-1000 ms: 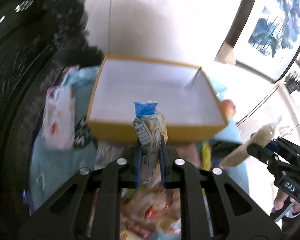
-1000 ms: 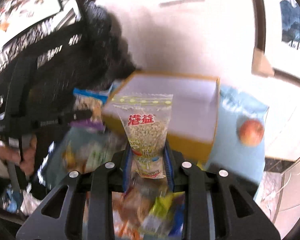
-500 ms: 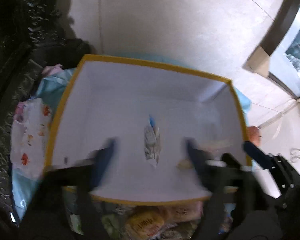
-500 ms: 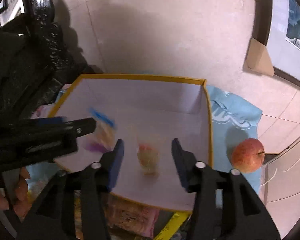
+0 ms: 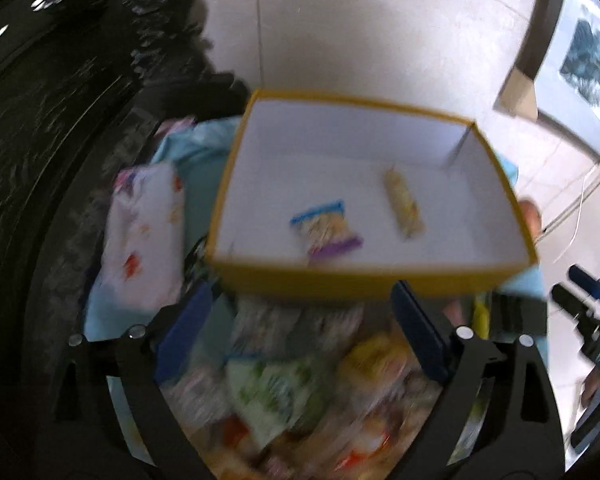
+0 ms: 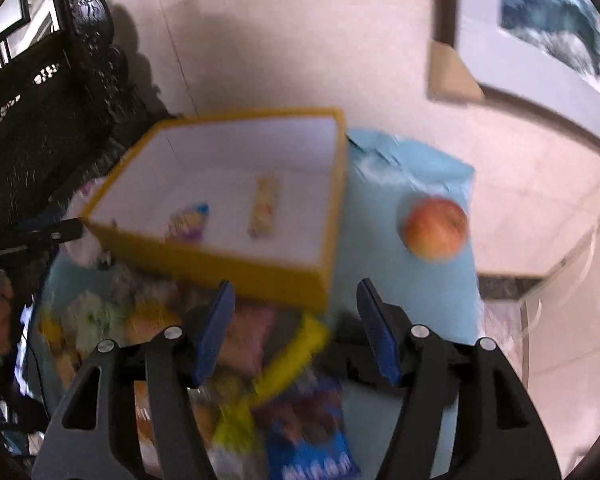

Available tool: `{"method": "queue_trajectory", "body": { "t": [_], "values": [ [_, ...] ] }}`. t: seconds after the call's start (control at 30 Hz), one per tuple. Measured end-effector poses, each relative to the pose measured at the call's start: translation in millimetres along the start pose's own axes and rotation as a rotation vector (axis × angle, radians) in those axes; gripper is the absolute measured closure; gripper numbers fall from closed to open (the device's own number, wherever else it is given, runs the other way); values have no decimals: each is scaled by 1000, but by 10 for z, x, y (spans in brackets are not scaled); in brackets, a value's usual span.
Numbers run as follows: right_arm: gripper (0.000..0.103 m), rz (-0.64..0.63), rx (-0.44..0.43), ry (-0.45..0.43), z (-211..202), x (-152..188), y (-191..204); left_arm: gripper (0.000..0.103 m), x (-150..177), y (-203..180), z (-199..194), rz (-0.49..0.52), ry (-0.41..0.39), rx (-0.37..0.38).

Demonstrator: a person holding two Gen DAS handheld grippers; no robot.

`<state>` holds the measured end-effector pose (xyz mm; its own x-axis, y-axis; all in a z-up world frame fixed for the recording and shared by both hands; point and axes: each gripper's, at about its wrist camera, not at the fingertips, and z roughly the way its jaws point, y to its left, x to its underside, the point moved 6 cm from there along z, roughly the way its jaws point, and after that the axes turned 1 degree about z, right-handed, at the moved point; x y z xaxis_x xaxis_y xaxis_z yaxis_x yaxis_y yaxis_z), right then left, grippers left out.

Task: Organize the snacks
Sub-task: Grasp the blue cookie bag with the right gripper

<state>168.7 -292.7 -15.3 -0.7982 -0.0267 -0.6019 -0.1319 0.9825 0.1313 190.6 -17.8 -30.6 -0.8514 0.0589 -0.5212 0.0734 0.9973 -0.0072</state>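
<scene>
A yellow box (image 5: 380, 278) with a white inside stands on the light-blue cloth; it also shows in the right wrist view (image 6: 228, 266). Two packets lie in it: a blue-and-purple snack bag (image 5: 326, 232) (image 6: 186, 222) and a pale seed pouch (image 5: 405, 204) (image 6: 264, 206). My left gripper (image 5: 300, 336) is open and empty, just in front of the box above a heap of snack packets (image 5: 300, 392). My right gripper (image 6: 296, 328) is open and empty, in front of the box's near right corner above more packets (image 6: 260, 380).
An apple (image 6: 434, 228) sits on the blue cloth (image 6: 400, 288) to the right of the box. A white printed packet (image 5: 144, 240) lies left of the box. A dark carved chair (image 6: 40, 100) stands at the left. Tiled floor lies beyond.
Both grippers opened and let their packets fall into the box. Both have since drawn back from over the box to its front side.
</scene>
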Motion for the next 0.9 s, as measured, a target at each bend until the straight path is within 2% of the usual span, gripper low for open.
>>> {"method": "queue_trajectory", "body": {
  "t": [0.17,0.3,0.53,0.67,0.8,0.9],
  "values": [
    [39,53,9,99,-101,582,-213,10,573,172,-89,6,80,-16],
    [39,45,3,169,-79,952,-171,10,900,269,-118,4,133,-19],
    [39,0,-34,231,130,1144,37,10,1233,401,-202,-32,181,-24],
    [39,33,-27,286,363,1197,-54,10,1333,489,-267,-65,182,-32],
    [30,40,-37,320,516,1220,-97,10,1452,628,-322,-113,188,-43],
    [33,31,-47,388,642,1330,-115,10,1541,719,-280,-154,211,-50]
  ]
}}
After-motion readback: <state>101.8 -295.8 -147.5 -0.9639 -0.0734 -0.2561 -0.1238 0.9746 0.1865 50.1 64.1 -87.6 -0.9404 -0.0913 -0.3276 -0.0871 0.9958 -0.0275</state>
